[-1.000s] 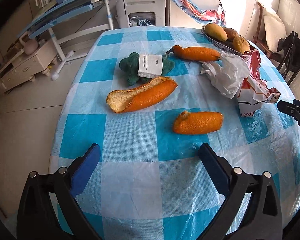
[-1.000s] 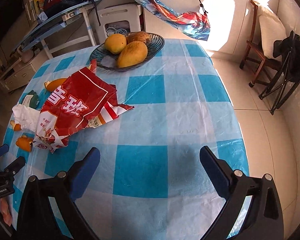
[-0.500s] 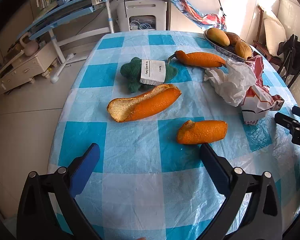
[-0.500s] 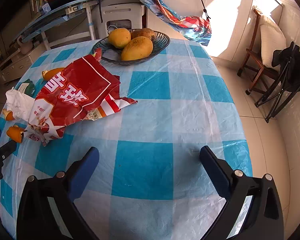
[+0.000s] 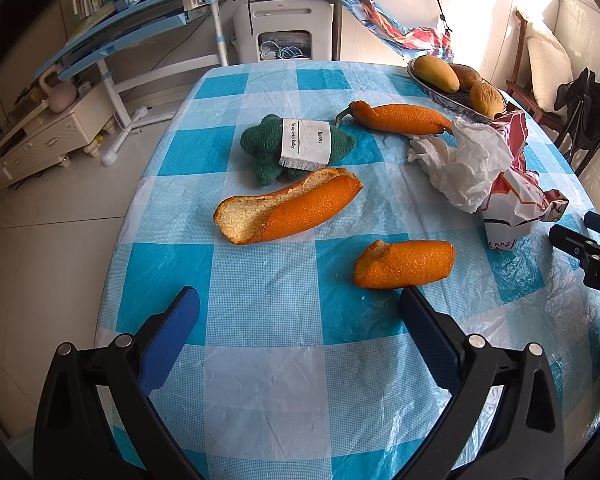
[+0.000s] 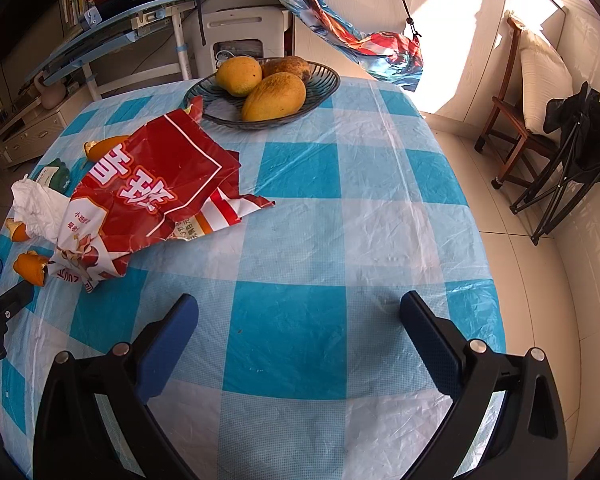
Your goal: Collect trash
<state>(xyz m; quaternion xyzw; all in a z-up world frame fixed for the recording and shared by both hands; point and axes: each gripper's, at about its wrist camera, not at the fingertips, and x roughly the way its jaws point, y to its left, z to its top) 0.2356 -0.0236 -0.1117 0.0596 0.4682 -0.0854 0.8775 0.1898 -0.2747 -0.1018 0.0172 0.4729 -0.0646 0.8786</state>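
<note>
Checked tablecloth (image 5: 260, 292) lies under my left gripper (image 5: 298, 312), spread wide, small orange peel (image 5: 406, 264) at one o'clock; my right gripper (image 6: 298, 316) gapes empty, red bag (image 6: 160, 184) at ten.

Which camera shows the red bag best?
The right wrist view: the red bag lies in full sight, printed face up. The left wrist view shows only its edge behind the white plastic.

Three orange peels (image 5: 290, 210), crumpled white tissue (image 5: 462, 164), torn red wrapper (image 6: 156, 188), flat on tablecloth
</note>
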